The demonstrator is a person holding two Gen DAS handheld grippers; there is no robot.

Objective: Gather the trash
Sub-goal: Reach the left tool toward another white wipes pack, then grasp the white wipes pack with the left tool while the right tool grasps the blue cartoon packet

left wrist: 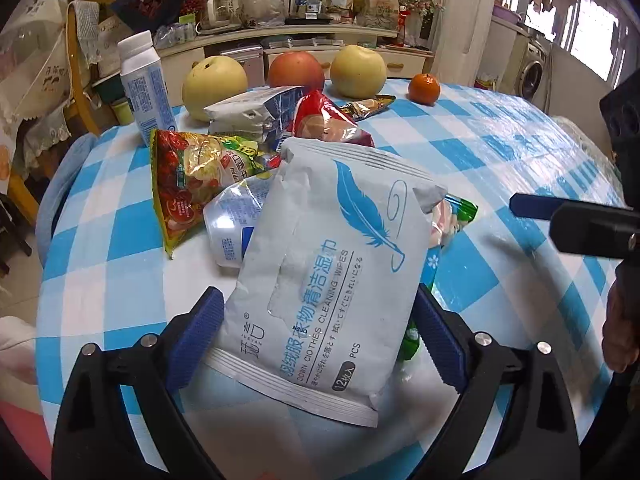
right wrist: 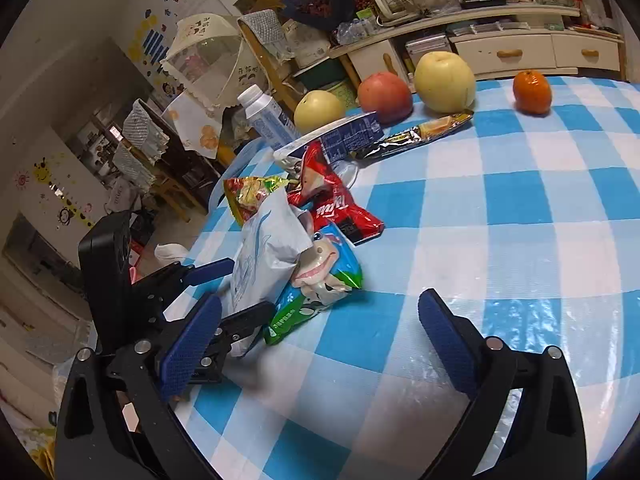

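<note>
Left wrist view shows the left gripper [left wrist: 316, 320] pinching the wipes pack [left wrist: 324, 272], judged soft, light and slippery, at its lower sides, while the right gripper [right wrist: 320, 344] gapes wide.

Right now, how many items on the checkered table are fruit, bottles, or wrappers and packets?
Fruit: 4: pears, apple, mandarin.
Bottles: 2: upright, lying.
Wrappers and packets: 6, counting the wipes pack and stick wrapper.
Total: 12.

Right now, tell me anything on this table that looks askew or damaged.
The wipes pack is tilted, propped on the wrapper pile between the left gripper's fingers. A crushed white cup lies on its side beneath it. The carton behind is flattened and torn open. The fruit and the bottle stand normally.
</note>
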